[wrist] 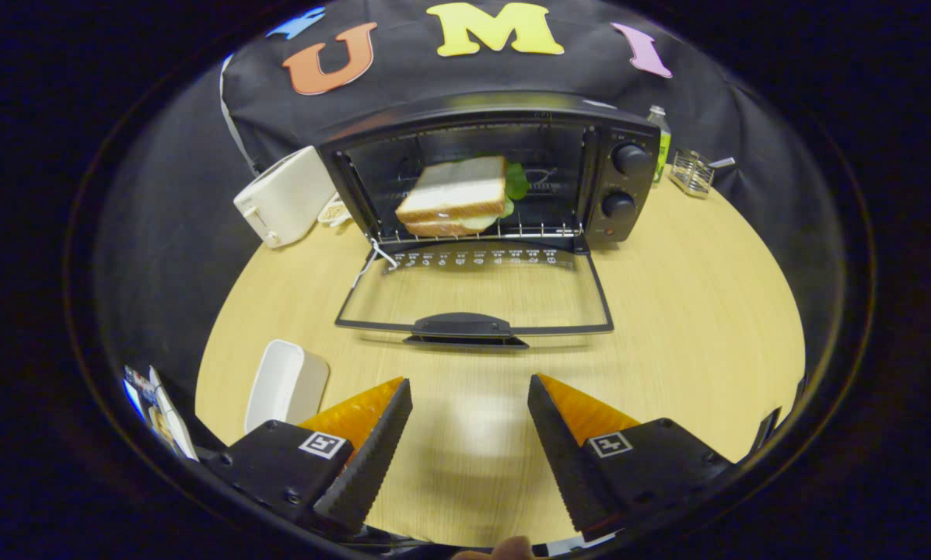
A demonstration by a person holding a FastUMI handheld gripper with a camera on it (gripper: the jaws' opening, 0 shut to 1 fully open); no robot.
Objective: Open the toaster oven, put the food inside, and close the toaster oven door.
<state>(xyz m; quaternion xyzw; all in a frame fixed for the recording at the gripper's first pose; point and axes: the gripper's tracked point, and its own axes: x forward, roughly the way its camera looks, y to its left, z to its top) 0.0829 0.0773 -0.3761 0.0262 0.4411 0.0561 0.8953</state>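
A black toaster oven stands at the far side of the round wooden table. Its glass door lies folded down flat toward me, handle nearest. A sandwich of white bread with green lettuce rests on the wire rack inside. My gripper is open, with nothing between its orange-and-black fingers. It hovers above the bare table a short way in front of the door handle.
A white toaster sits left of the oven. A white rectangular dish lies beside the left finger. Right of the oven stand a green bottle and a small wire rack.
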